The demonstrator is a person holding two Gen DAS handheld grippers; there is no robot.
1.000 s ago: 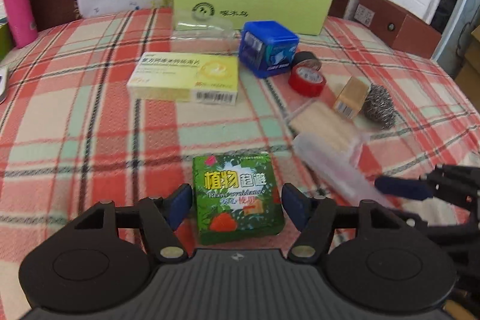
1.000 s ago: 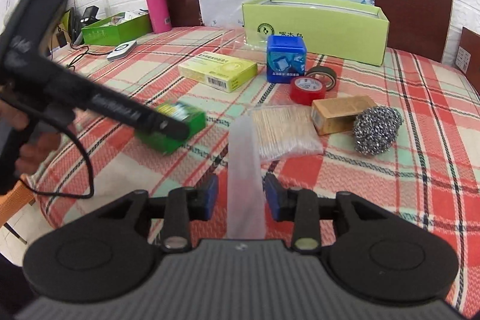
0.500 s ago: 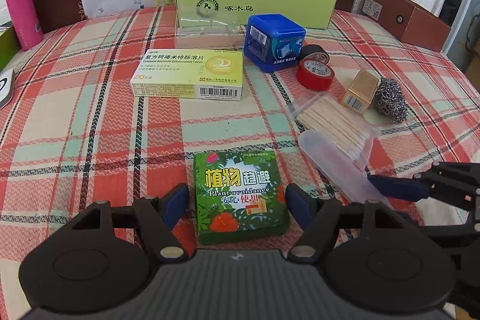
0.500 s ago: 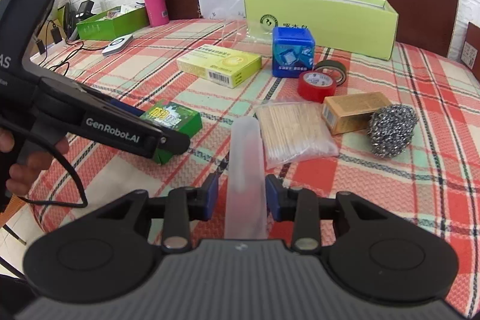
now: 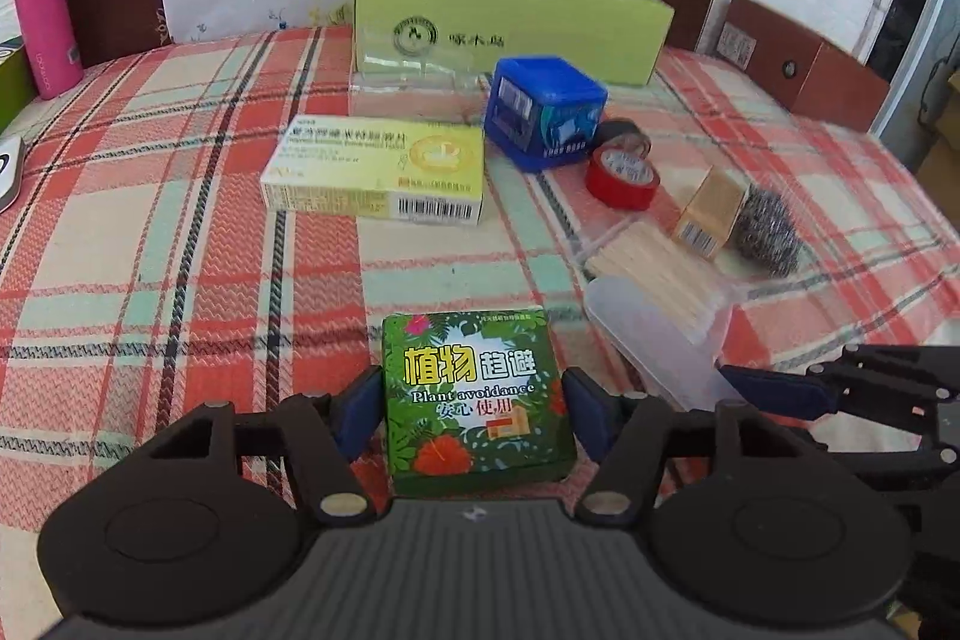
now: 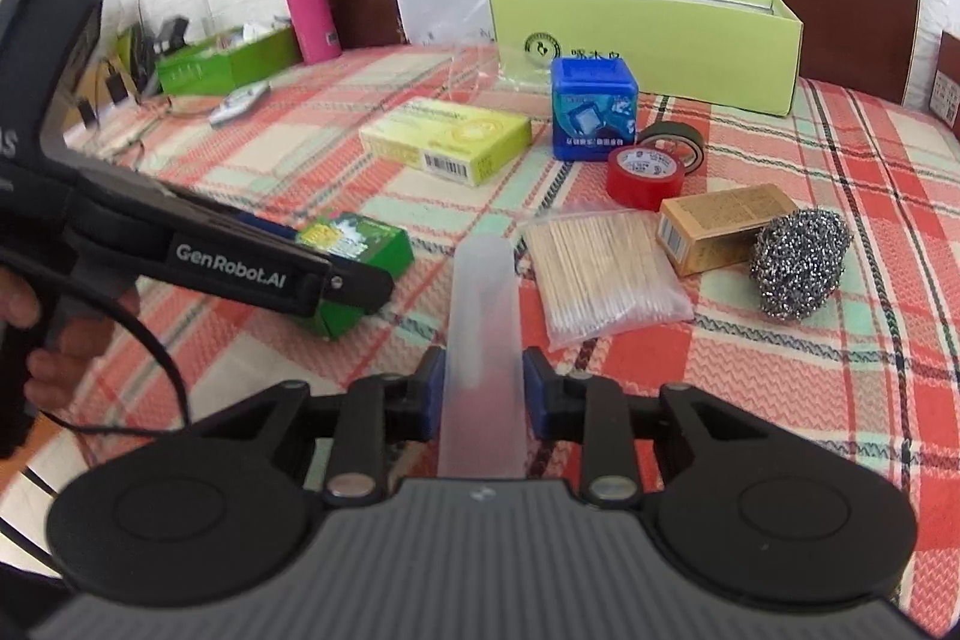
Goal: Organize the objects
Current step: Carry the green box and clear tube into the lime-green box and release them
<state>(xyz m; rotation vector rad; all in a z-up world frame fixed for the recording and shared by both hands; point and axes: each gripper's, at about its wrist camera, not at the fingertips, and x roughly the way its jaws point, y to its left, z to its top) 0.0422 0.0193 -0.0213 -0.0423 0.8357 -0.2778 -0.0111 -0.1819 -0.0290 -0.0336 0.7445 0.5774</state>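
My left gripper point(image 5: 474, 415) is shut on a green plant-print box point(image 5: 474, 394), its blue pads against both sides; the box also shows in the right wrist view point(image 6: 360, 250), held just above the plaid tablecloth. My right gripper point(image 6: 483, 388) is shut on a translucent plastic case point(image 6: 483, 340) that sticks out forward; the case shows at the right of the left wrist view point(image 5: 648, 340). A light green open box point(image 5: 510, 19) stands at the back of the table point(image 6: 636, 28).
On the cloth lie a yellow medicine box point(image 5: 378, 172), a blue cube box point(image 5: 546, 118), red tape point(image 5: 624, 175) and black tape point(image 6: 672, 142), a bag of cotton swabs point(image 6: 606, 274), a small brown box point(image 6: 720, 226) and a steel scourer point(image 6: 798, 268). A pink bottle point(image 5: 42, 16) stands far left.
The left gripper has closed onto the green box and lifted it slightly. The right gripper keeps its hold on the plastic case and has risen a little.
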